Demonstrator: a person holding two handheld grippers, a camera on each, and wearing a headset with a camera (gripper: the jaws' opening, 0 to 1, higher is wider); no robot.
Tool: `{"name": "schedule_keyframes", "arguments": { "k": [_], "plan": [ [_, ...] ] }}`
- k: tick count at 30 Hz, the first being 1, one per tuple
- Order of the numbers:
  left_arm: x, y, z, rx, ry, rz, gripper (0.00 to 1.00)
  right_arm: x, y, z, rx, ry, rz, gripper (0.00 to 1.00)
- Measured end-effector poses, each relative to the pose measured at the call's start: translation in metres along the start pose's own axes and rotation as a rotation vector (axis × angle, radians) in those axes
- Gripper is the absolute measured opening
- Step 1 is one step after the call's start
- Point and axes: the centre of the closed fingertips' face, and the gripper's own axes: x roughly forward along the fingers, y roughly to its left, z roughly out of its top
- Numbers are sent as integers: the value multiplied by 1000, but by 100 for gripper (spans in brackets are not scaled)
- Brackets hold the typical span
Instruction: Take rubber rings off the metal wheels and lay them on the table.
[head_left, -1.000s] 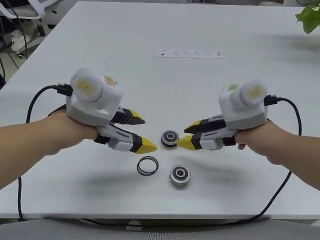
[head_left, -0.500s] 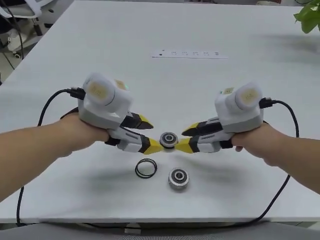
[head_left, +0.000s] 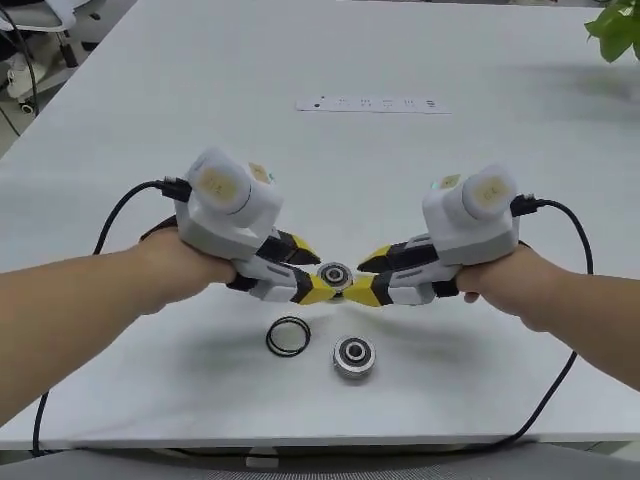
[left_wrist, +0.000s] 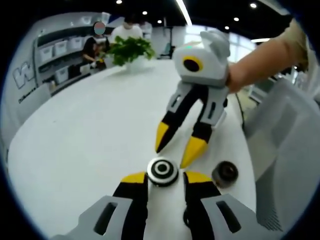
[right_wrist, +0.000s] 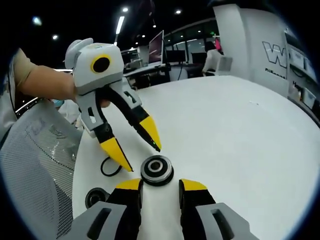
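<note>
A small metal wheel (head_left: 334, 275) with a dark outer band stands on the white table (head_left: 400, 170). My left gripper (head_left: 314, 268) reaches it from the left and my right gripper (head_left: 362, 277) from the right, tips almost meeting around it. Both are open. In the left gripper view the wheel (left_wrist: 162, 171) sits between the yellow tips of my left gripper (left_wrist: 165, 179), with the right gripper (left_wrist: 176, 145) facing it. The right gripper view has the wheel (right_wrist: 157, 170) just ahead of my right gripper (right_wrist: 161, 185). Black rubber rings (head_left: 288, 336) lie flat nearby.
A second wheel (head_left: 354, 355) lies flat near the front edge, right of the rings. A white power strip (head_left: 365, 104) lies far back. Cables trail from both grippers off the front edge. A plant (head_left: 615, 30) stands at the far right corner.
Both grippers have moved inward from either side until their tips flank the standing wheel. The rings and the second wheel lie where they were.
</note>
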Motion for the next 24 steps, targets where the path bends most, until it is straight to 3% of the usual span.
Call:
{"name": "schedule_keyframes", "arguments": {
  "k": [5, 11, 24],
  "plan": [
    [5, -1, 2, 1, -3, -3, 24, 1, 0, -1, 0, -1, 3, 26],
    [7, 4, 0, 1, 6, 31, 15, 0, -2, -5, 3, 1, 4, 26],
    [10, 4, 1, 42, 10, 64, 14, 7, 2, -2, -8, -18, -7, 25]
  ]
}}
